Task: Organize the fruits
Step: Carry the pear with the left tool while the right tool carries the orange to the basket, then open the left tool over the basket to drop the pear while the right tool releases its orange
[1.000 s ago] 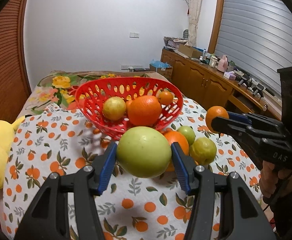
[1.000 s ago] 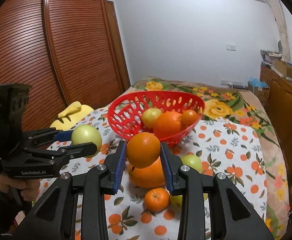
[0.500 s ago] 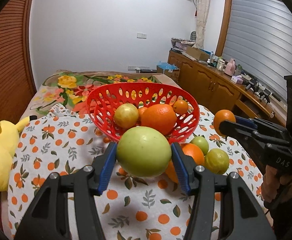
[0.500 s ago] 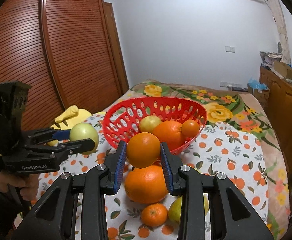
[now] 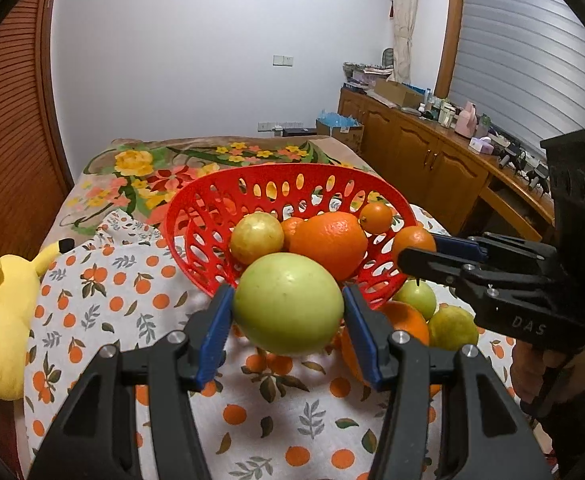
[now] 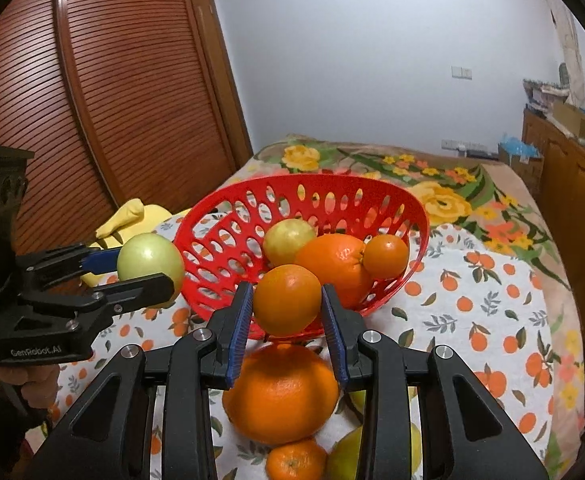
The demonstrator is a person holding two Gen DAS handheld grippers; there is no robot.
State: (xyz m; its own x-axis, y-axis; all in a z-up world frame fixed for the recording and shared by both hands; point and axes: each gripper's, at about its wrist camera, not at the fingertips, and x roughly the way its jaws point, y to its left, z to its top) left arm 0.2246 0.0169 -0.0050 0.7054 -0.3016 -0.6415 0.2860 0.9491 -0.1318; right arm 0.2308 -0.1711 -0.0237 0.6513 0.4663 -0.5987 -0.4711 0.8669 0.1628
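My left gripper (image 5: 288, 318) is shut on a large green apple (image 5: 287, 303) and holds it in the air just in front of the red basket (image 5: 212, 216). My right gripper (image 6: 287, 314) is shut on an orange (image 6: 287, 299), held at the basket's (image 6: 372, 188) near rim. The basket holds a yellow fruit (image 6: 288, 235), a big orange (image 6: 334, 258) and a small orange (image 6: 386, 257). The left gripper with its apple (image 6: 150, 262) also shows in the right wrist view, and the right gripper's orange (image 5: 412, 242) in the left wrist view.
On the orange-print cloth (image 5: 104, 300) below the grippers lie a large orange (image 6: 280, 392), a small tangerine (image 6: 294, 460), and green fruits (image 5: 416, 300) (image 5: 452, 328). A yellow plush toy (image 5: 0, 320) lies at the left. Wooden cabinets (image 5: 432, 160) stand at the right.
Both grippers have moved forward toward the red basket with their fruit; the basket now looks larger and closer in both views.
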